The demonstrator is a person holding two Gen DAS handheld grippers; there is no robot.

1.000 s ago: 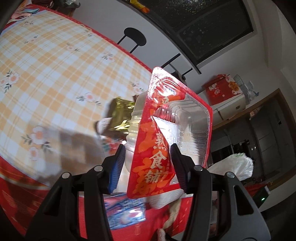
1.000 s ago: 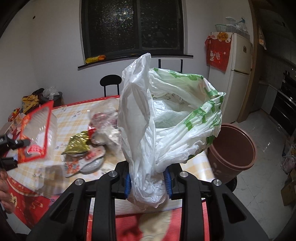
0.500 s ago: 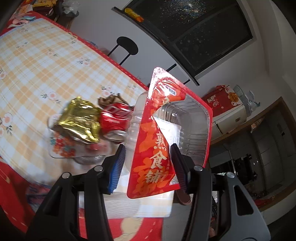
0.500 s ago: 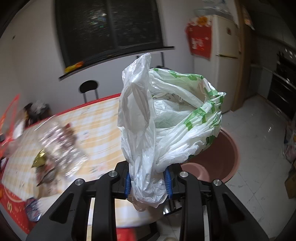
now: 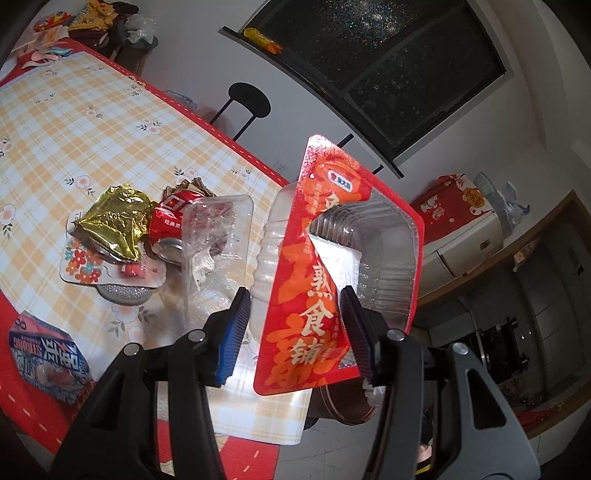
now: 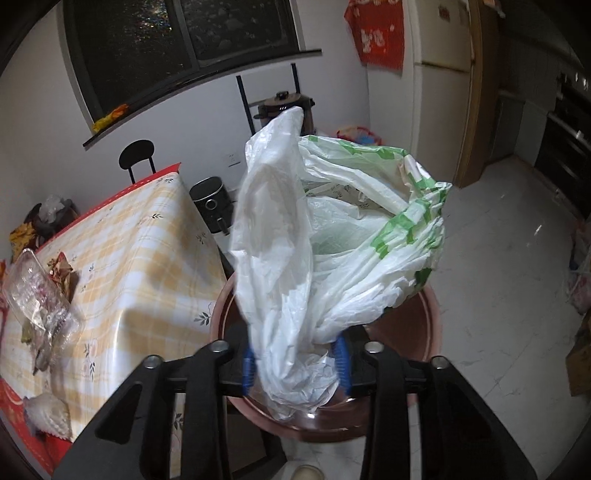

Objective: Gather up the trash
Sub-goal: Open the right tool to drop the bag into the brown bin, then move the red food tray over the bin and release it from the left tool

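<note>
Dumping step, looks like: white plastic bag (image 6: pixel 332 258) hangs over the brown bin (image 6: pixel 406 387), right gripper (image 6: pixel 295 363) jaws opening around it. At the bin's 9 o'clock, left gripper (image 5: pixel 291 328) clamps the red food tray (image 5: pixel 332 266) above the table (image 5: pixel 74 129); I'd guess it goes in next.

Room: white walls, dark night window (image 6: pixel 184 33) at 12 o'clock with a black sill. Table with yellow checked, red-edged cloth (image 6: pixel 140 236) at 9 o'clock, black chair (image 6: pixel 136 160) behind it. White fridge (image 6: pixel 439 74) with red cloth at 1 o'clock, wooden door frame beside it. Pale glossy tile floor (image 6: pixel 509 236) at 3 o'clock. Black air fryer (image 6: pixel 212 199) on the floor by the wall. Artificial indoor light.
</note>
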